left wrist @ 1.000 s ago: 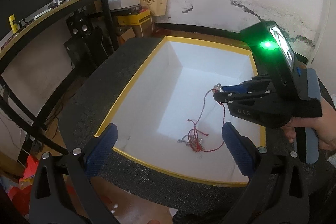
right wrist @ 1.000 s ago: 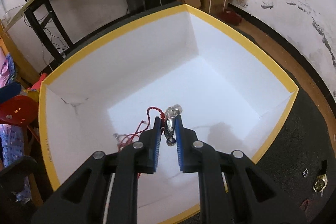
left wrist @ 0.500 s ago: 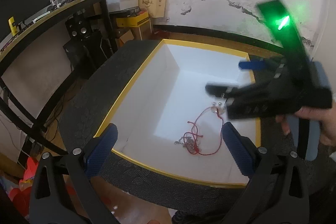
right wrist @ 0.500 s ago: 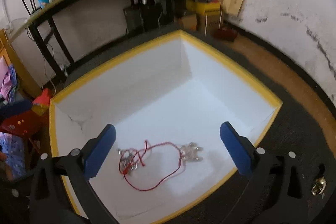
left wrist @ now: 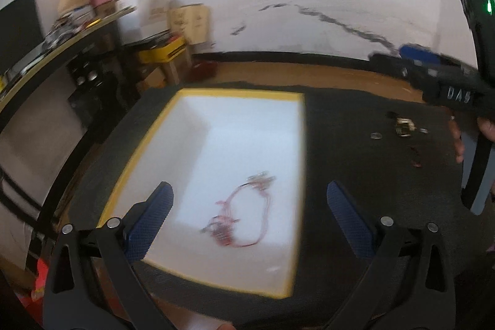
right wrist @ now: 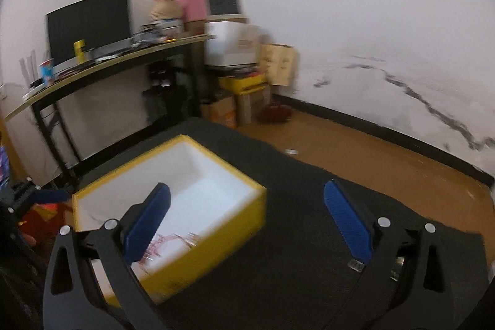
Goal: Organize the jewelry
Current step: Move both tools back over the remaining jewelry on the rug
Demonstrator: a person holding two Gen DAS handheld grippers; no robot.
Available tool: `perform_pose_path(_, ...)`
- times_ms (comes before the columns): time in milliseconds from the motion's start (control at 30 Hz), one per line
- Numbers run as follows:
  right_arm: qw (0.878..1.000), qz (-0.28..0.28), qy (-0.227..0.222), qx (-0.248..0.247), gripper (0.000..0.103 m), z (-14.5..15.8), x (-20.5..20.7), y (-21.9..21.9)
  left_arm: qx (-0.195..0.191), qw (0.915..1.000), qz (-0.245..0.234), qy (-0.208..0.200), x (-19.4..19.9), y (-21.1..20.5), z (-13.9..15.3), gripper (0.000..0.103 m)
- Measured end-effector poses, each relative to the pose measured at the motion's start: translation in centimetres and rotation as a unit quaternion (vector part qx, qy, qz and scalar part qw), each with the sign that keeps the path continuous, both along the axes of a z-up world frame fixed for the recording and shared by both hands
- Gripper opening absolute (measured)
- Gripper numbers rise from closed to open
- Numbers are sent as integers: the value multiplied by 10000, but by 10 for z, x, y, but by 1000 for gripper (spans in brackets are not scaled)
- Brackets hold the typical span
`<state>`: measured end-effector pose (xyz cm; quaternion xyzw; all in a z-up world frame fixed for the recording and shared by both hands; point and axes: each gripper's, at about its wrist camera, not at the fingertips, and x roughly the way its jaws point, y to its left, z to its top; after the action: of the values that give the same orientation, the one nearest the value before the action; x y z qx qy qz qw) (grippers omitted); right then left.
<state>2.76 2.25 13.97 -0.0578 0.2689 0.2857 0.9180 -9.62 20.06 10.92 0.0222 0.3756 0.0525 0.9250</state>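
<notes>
A yellow-rimmed white box [left wrist: 241,93] sits on the black mat. A red-string necklace with silver charms [left wrist: 244,212] lies on its floor; it shows faintly in the right wrist view [right wrist: 173,238] inside the box [right wrist: 229,225]. My left gripper [left wrist: 250,218] is open and empty over the box's near end. My right gripper [right wrist: 247,221] is open and empty, raised to the right of the box; it shows in the left wrist view [left wrist: 433,70] above more jewelry: a gold piece [left wrist: 403,126], a small ring [left wrist: 376,135] and a dark red piece [left wrist: 416,158].
A black mat [left wrist: 355,160] covers the table. A desk [right wrist: 108,61] with a monitor and clutter stands at the left. Cardboard boxes [right wrist: 247,101] sit on the wooden floor by the wall. Small silver pieces [right wrist: 355,265] lie under my right gripper's right finger.
My right gripper let go of the red necklace into the box, opened, and pulled up and to the right out of the box. The left gripper swung right a little.
</notes>
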Motion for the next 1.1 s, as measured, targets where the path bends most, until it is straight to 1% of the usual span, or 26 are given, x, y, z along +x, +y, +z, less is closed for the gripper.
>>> perform_pose_path(133, 9970, -762, 137, 9, 96, -19, 5, -82, -143, 9990, -426, 12, 17, -45, 1, 97)
perform_pose_path(267, 9898, -1394, 259, 151, 96, -40, 3, -154, -344, 9965, -754, 113, 34, -87, -7, 97)
perform_pose_path(467, 9791, -1964, 401, 348, 96, -73, -2, -219, -358, 9912, -1224, 348, 74, -150, -39, 97)
perform_pose_path(533, 9762, -2082, 457, 391, 96, -84, -2, -231, -404, 9895, -1322, 429, 88, -165, -53, 97)
perform_pose_path(633, 9726, -2224, 520, 436, 96, -101, -2, -250, -620, 9869, -1378, 556, 107, -181, -71, 97)
perform_pose_path(700, 9693, -2354, 560, 446, 96, -113, 0, -261, -666, 9841, -1536, 596, 119, -193, -80, 97)
perform_pose_path(800, 9624, -2569, 715, 518, 96, -130, 3, -271, -492, 9802, -1787, 700, 141, -209, -99, 97)
perform_pose_path(867, 9559, -2655, 1034, 717, 96, -144, 7, -281, -353, 9797, -1808, 795, 159, -215, -115, 97)
perform_pose_path(933, 9529, -2649, 1227, 823, 96, -148, 12, -286, -349, 9779, -1853, 906, 178, -215, -134, 97)
perform_pose_path(1033, 9520, -2747, 1144, 722, 96, -147, 16, -291, -523, 9725, -2033, 1012, 202, -215, -156, 97)
perform_pose_path(1100, 9500, -2802, 1141, 769, 96, -145, 19, -294, -585, 9695, -2137, 1044, 210, -216, -164, 97)
